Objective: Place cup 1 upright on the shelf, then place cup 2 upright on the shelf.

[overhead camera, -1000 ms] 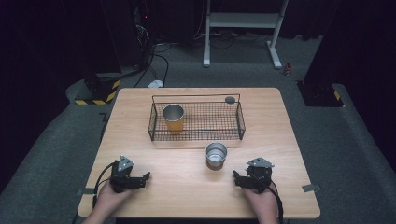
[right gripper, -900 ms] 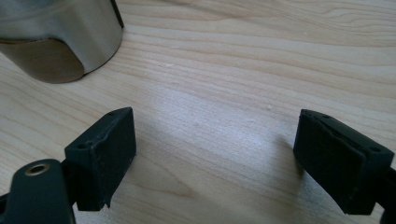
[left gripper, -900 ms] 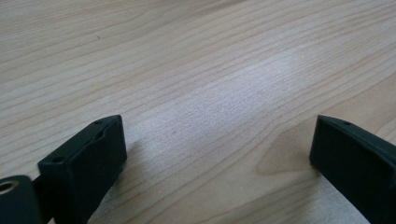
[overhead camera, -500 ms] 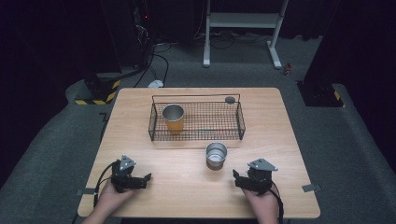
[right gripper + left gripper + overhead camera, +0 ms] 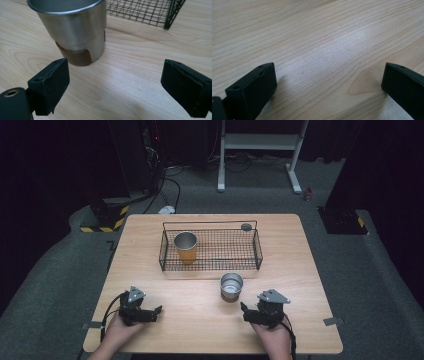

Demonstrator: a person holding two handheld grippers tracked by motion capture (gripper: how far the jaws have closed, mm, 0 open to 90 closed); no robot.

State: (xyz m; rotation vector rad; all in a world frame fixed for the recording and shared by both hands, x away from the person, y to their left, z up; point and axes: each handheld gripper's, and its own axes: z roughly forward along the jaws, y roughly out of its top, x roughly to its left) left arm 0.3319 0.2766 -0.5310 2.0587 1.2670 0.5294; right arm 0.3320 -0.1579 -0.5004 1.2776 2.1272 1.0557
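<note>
A: Right hand-held gripper [image 5: 248, 314], jaws apart and empty, has edged toward the steel cup with brown base band [image 5: 231, 287] on the pale wooden tabletop [image 5: 300, 270]; probably an approach.

B: Left hand-held gripper [image 5: 150, 312], jaws apart, unchanged. The right gripper view shows the band; the high view shows the second steel cup with orange band [image 5: 185, 247] in the black wire basket [image 5: 257, 251].

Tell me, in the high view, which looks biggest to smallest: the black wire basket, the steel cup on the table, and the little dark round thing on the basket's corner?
1. Black wire basket, the biggest.
2. Steel cup with a brown base, standing on the wooden table.
3. Small dark round thing, smallest; it sits farther from the camera, but the gap looks too big for that to matter.
</note>
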